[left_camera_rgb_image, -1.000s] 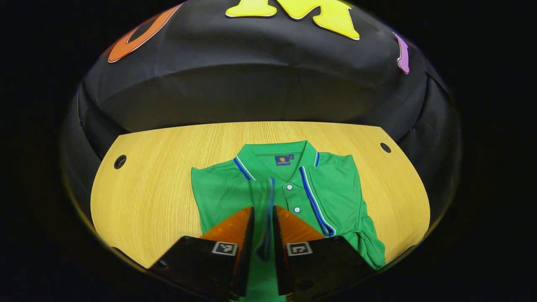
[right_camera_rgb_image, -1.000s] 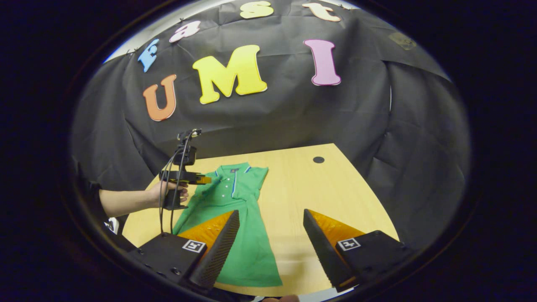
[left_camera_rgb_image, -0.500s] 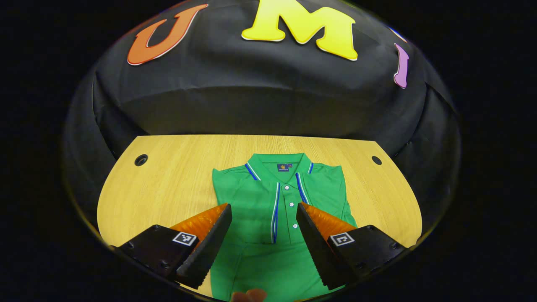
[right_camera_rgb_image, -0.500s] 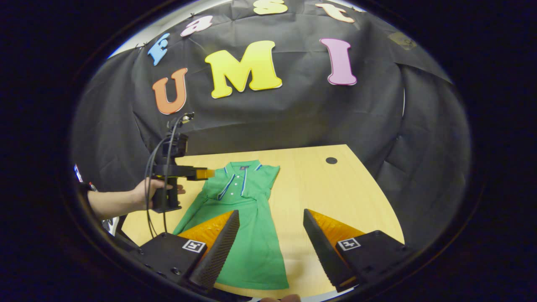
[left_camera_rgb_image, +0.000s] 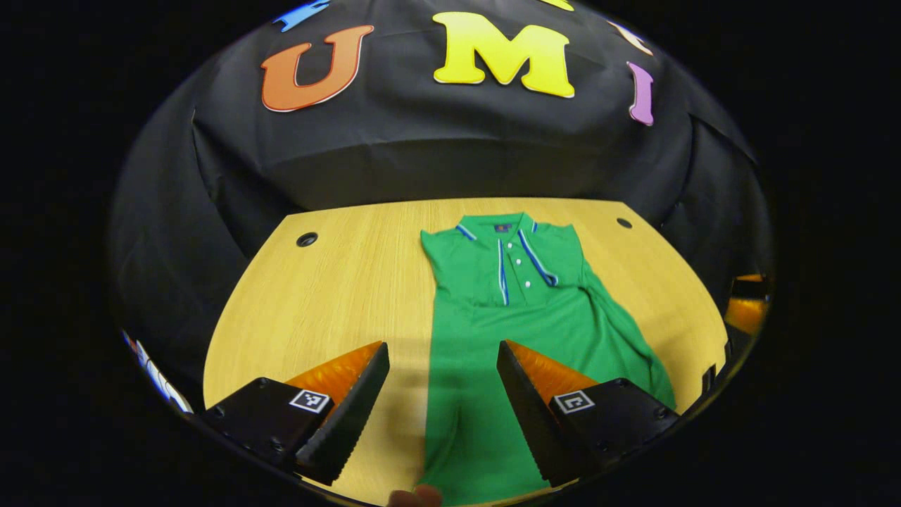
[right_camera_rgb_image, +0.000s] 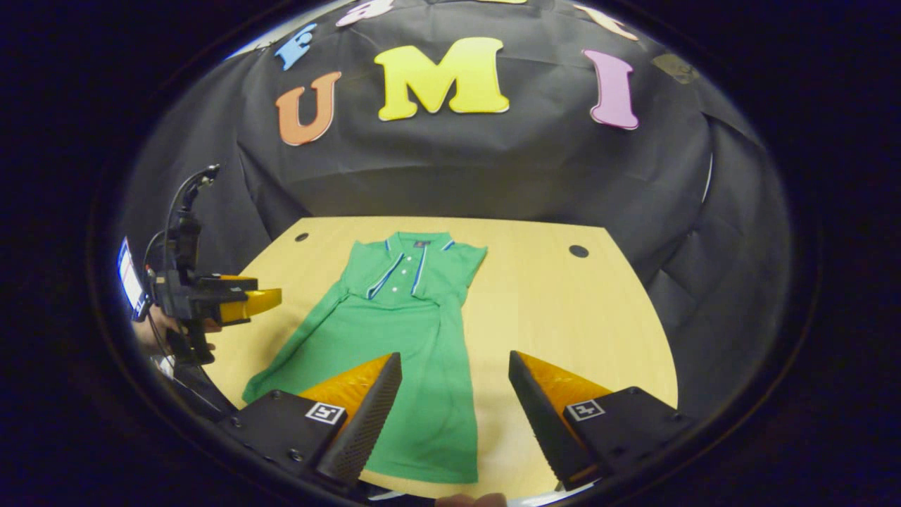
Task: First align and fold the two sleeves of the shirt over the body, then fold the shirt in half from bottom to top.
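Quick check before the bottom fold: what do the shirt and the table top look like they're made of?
Shirt: looks like a soft knit polo fabric, matte green; it drapes and wrinkles along its side, with striped trim at the collar and small white buttons. The exact fibre can't be told.

Table: light wood-grain top, smooth with a slight sheen; fine parallel grain lines show. Probably laminate or veneer, though solid wood can't be ruled out.

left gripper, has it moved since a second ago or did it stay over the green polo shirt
Yes. In the right gripper view the left gripper has drawn back off the green polo shirt toward the near left edge of the wooden table, its fingers now open instead of pinching cloth.
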### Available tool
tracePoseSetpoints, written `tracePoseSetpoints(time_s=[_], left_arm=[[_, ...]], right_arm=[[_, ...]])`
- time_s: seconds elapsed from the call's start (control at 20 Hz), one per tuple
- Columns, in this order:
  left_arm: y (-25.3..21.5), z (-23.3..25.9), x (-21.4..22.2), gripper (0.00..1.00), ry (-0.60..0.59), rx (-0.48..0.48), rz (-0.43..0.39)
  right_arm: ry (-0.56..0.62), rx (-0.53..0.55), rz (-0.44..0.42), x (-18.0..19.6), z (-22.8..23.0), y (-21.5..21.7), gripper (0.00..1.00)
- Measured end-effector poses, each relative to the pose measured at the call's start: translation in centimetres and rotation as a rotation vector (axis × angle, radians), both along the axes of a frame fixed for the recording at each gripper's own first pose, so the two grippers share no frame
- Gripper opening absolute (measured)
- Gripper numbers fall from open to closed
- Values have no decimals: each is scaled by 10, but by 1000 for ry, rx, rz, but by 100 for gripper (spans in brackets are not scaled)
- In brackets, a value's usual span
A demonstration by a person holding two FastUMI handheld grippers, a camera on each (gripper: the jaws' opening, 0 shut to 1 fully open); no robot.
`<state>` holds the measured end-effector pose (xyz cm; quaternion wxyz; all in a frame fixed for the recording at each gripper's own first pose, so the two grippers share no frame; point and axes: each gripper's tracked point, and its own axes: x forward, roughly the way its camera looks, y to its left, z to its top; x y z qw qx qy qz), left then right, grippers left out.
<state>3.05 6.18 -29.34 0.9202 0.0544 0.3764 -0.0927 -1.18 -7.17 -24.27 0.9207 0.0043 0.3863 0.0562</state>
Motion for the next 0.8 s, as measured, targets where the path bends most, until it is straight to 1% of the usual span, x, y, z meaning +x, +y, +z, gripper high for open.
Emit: tracePoseSetpoints(time_s=[0.05, 0.1, 0.15, 0.2, 0.25, 0.3, 0.4, 0.5, 0.55, 0.6, 0.65, 0.7, 0.75, 0.8], left_arm=[[5, -3, -18, 99, 17, 7, -8], [11, -7, -36, 99, 39, 13, -13], [16, -12, -55, 99, 64, 12, -22], [18, -18, -72, 99, 93, 10, -37], [20, -24, -91, 99, 124, 10, -55], [21, -30, -109, 100, 156, 10, -78], [23, -42, -142, 99, 213, 14, -120], [26, -58, -168, 99, 262, 22, -138], [27, -65, -175, 100, 282, 31, -142], [28, -72, -180, 99, 299, 35, -146], [28, -77, -185, 100, 311, 40, -150], [29, -80, -192, 100, 320, 42, -158], [31, -82, -194, 99, 321, 53, -162], [35, -85, -194, 99, 322, 66, -164]], right_arm=[[14, 0, 32, -6, -5, 5, 94], [29, -5, 64, -14, -11, 9, 98], [46, -10, 93, -22, -17, 12, 93], [70, -12, 115, -31, -25, 14, 93], [100, -16, 129, -41, -34, 15, 98], [132, -23, 137, -51, -43, 13, 98], [192, -33, 141, -72, -61, 8, 98], [245, -47, 139, -91, -76, 1, 98], [269, -57, 135, -101, -84, -3, 93], [298, -64, 128, -111, -91, -7, 98], [327, -63, 120, -123, -98, -9, 98], [354, -64, 113, -133, -105, -12, 94], [377, -67, 108, -141, -111, -14, 98], [394, -74, 106, -147, -117, -17, 98]])
